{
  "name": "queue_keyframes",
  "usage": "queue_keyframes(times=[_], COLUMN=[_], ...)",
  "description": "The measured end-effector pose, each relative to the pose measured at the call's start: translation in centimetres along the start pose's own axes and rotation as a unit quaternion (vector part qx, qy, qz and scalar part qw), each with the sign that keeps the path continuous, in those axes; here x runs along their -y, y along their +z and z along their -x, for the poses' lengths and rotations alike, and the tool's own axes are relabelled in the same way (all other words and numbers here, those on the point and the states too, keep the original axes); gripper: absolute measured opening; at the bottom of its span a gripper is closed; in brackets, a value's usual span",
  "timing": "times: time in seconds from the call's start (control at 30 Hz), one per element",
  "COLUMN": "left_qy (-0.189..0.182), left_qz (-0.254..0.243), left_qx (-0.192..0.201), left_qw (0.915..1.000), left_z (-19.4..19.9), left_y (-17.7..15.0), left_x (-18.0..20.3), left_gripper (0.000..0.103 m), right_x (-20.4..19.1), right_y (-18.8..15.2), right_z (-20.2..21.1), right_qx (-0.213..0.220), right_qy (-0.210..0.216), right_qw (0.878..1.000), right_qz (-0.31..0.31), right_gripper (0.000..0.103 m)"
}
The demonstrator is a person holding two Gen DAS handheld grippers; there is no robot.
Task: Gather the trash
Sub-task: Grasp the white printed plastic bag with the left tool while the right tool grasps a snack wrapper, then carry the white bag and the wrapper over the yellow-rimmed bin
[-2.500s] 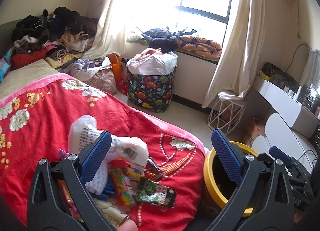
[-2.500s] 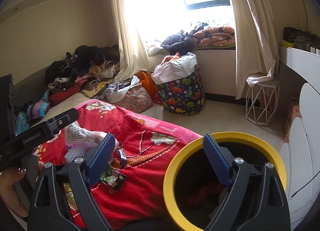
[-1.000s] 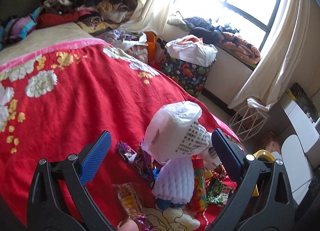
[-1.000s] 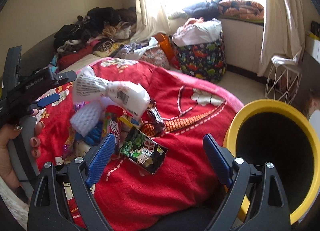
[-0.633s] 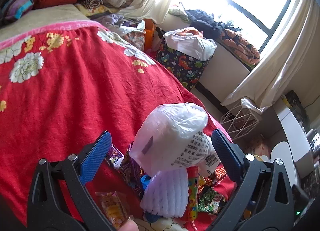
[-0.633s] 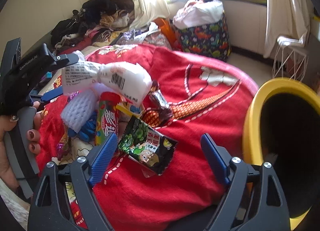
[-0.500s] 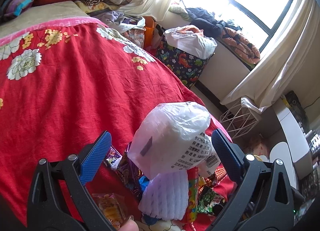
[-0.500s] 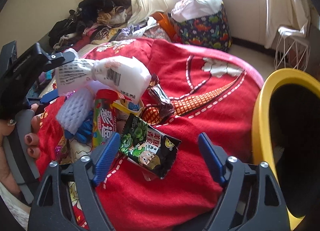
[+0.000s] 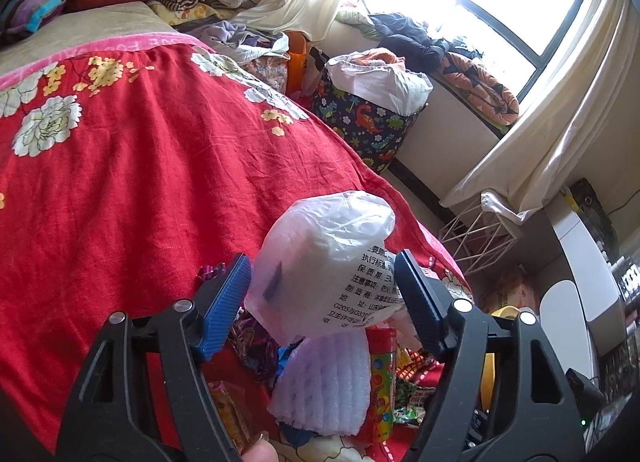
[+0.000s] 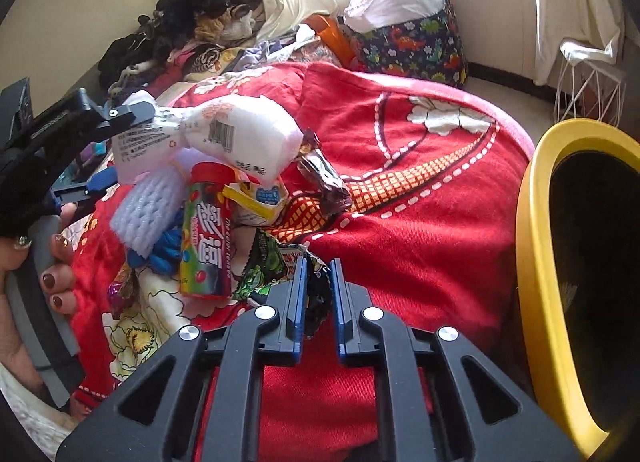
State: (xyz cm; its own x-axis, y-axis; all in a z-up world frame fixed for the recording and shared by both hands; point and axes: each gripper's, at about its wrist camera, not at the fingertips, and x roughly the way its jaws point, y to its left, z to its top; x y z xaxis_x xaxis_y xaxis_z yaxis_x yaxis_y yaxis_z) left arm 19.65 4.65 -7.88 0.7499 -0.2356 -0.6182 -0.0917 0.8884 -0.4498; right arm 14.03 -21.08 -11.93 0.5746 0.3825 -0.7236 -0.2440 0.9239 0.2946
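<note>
A heap of trash lies on the red flowered blanket (image 10: 420, 242). My right gripper (image 10: 318, 266) is still closing, its pads pinching the corner of a green and black snack wrapper (image 10: 272, 262). My left gripper (image 9: 322, 262) is closing too, and its blue pads touch both sides of a white printed plastic bag (image 9: 328, 246) on top of the heap. In the right wrist view the bag (image 10: 240, 134) hangs from the left gripper (image 10: 120, 144), held by a hand (image 10: 56, 286). Under the bag are a candy tube (image 10: 206, 234), a white foam net (image 10: 144, 214) and a dark wrapper (image 10: 324, 178).
A yellow-rimmed bin (image 10: 536, 262) stands at the bed's right edge. Beyond the bed are a dinosaur-print basket (image 10: 416, 46) stuffed with a white bag, a white wire stand (image 10: 592, 90) and curtains. Clothes (image 10: 192, 22) are piled at the bed's far end.
Both grippers were wide open before. The left jaws have come in around the white bag. The right gripper has sunk onto the snack wrapper and closed on its corner.
</note>
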Motion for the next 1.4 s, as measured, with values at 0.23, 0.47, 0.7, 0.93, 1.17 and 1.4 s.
queue_keyframes(times=[0.23,0.47,0.7,0.93,1.17,1.4], left_qy=[-0.002,-0.026,-0.045,-0.056,-0.066,-0.071], left_qz=[-0.016,-0.023,-0.033,-0.043,-0.057,-0.066], left_qx=[0.013,0.032,0.045,0.063,0.073,0.078], left_qw=[0.9998,0.9989,0.9974,0.9955,0.9935,0.9923], left_z=[1.2,3.3,5.0,6.6,7.8,8.5], left_y=[-0.4,-0.1,0.3,0.5,0.5,0.4], left_x=[0.9,1.8,2.8,4.2,5.4,6.2], left_gripper=[0.05,0.044,0.038,0.034,0.033,0.033], right_x=[-1.1,-1.2,-0.8,-0.9,-0.8,-0.4], right_y=[-0.3,-0.3,-0.2,0.4,0.7,1.0], right_z=[1.2,2.9,4.8,6.6,7.8,9.4], right_qx=[0.024,0.039,0.06,0.083,0.099,0.12], right_qy=[-0.007,0.002,0.02,0.03,0.034,0.028], right_qw=[0.999,0.999,0.998,0.996,0.994,0.992], right_qz=[0.023,0.029,0.02,0.02,0.017,0.014], right_gripper=[0.01,0.008,0.008,0.008,0.008,0.008])
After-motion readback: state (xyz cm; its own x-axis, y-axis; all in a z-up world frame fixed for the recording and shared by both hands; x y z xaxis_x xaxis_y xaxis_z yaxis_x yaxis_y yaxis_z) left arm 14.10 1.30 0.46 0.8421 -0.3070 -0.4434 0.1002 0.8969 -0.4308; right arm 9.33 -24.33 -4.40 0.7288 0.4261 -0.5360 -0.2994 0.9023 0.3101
